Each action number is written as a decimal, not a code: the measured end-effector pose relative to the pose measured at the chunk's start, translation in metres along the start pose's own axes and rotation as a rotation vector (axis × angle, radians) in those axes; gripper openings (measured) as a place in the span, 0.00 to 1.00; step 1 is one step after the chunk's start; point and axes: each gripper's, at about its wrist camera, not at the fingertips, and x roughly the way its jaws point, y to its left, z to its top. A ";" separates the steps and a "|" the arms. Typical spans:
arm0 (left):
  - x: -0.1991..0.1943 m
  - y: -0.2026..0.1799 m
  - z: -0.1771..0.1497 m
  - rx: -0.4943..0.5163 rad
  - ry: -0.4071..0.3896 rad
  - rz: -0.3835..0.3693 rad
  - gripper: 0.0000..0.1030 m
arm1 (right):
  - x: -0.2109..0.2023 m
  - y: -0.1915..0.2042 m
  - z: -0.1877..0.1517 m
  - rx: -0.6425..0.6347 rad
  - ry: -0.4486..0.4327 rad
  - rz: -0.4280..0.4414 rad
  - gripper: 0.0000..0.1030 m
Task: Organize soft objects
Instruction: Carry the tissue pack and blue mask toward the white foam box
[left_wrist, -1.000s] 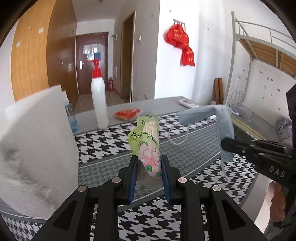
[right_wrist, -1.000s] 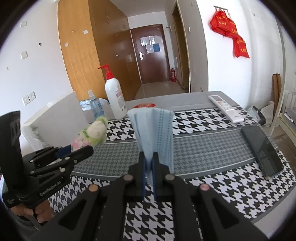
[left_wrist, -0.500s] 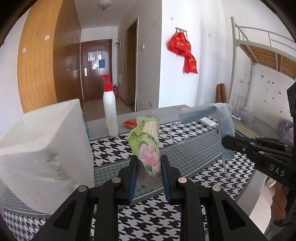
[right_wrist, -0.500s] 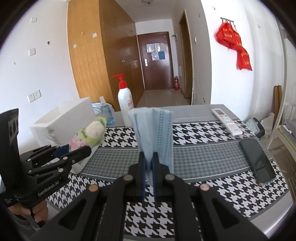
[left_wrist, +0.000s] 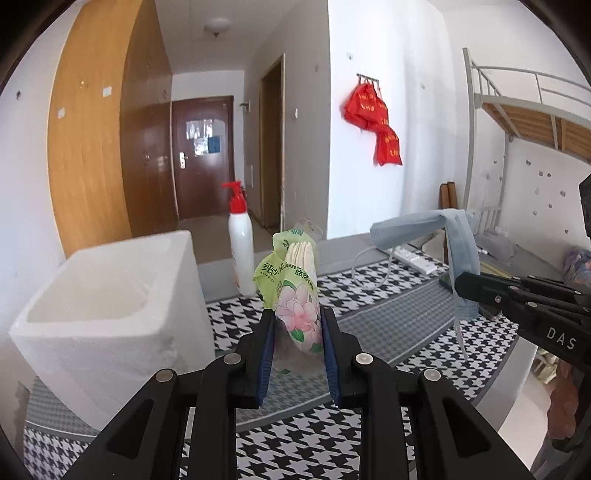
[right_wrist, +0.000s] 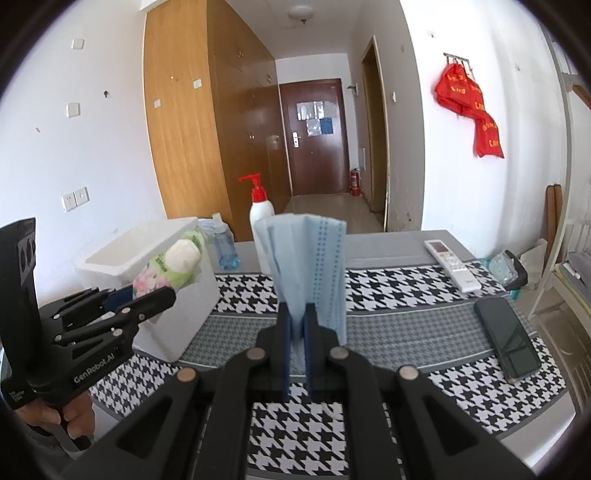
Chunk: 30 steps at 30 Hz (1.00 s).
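Observation:
My left gripper (left_wrist: 297, 319) is shut on a green floral tissue pack (left_wrist: 295, 284), held upright above the houndstooth tablecloth. From the right wrist view the same tissue pack (right_wrist: 173, 267) hangs in front of the white foam box (right_wrist: 122, 258). My right gripper (right_wrist: 297, 314) is shut on a folded pale blue face mask (right_wrist: 308, 266), which stands up from the pads. In the left wrist view that mask (left_wrist: 432, 227) droops from the right gripper (left_wrist: 460, 286) at the right, ear loops dangling. The foam box (left_wrist: 92, 314) sits open-topped to the left of the tissue pack.
A white pump bottle with a red top (left_wrist: 240, 247) and a small blue bottle (right_wrist: 223, 243) stand behind the box. A remote (right_wrist: 452, 264) and a dark phone (right_wrist: 506, 339) lie on the right of the table (right_wrist: 388, 325). A hand (right_wrist: 74, 413) grips the left tool.
Both grippers have risen with their loads still held. The foam box's open top now shows in the left wrist view, where before only its side filled the left.

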 end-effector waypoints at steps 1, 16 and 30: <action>-0.001 0.001 0.002 -0.001 -0.002 0.005 0.25 | 0.000 0.001 0.002 0.004 -0.002 0.005 0.08; -0.028 0.019 0.016 -0.025 -0.054 0.054 0.25 | 0.001 0.023 0.016 -0.032 -0.013 0.007 0.08; -0.046 0.050 0.025 -0.069 -0.081 0.153 0.25 | 0.009 0.047 0.025 -0.069 -0.012 0.047 0.08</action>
